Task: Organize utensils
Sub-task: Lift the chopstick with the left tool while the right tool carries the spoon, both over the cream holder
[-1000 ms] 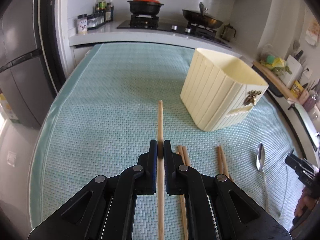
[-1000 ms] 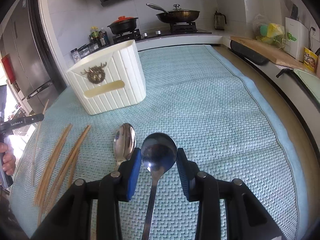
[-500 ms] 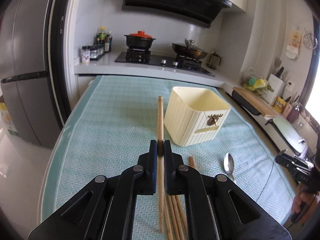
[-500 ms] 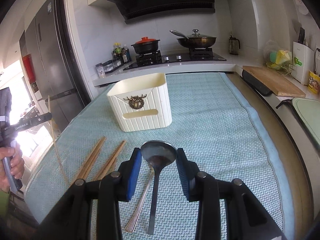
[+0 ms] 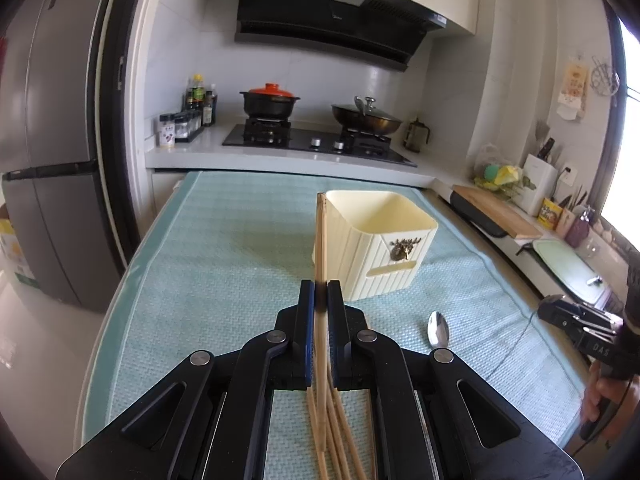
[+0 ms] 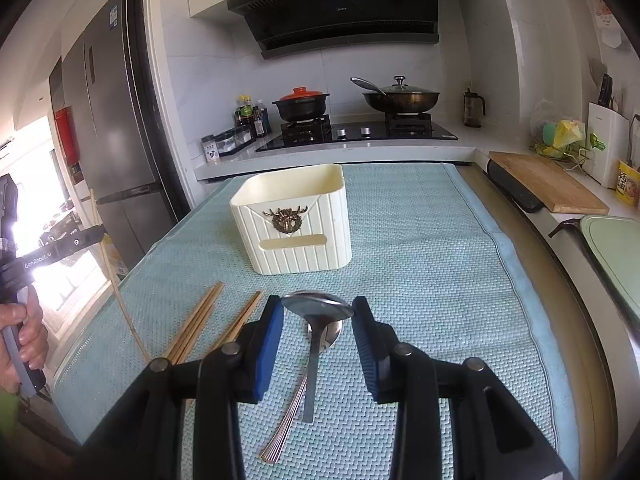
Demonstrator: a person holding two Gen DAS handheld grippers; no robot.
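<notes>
A chopstick (image 5: 321, 248) is being pinched by the left gripper (image 5: 318, 296), a spoon (image 6: 318, 309) by the right gripper (image 6: 318, 312); nothing is being shown inside the cream holder (image 6: 294, 220) beyond.

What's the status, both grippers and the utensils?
Left gripper shut on chopstick, lifted. Right gripper shut on spoon. Cream holder ahead, nothing between.

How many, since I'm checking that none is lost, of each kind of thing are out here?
Chopsticks: 5 (1 in the left gripper, 4 on the cloth)
Spoons: 2 (1 in the right gripper, 1 on the cloth)
Box: 1
Total: 8
</notes>
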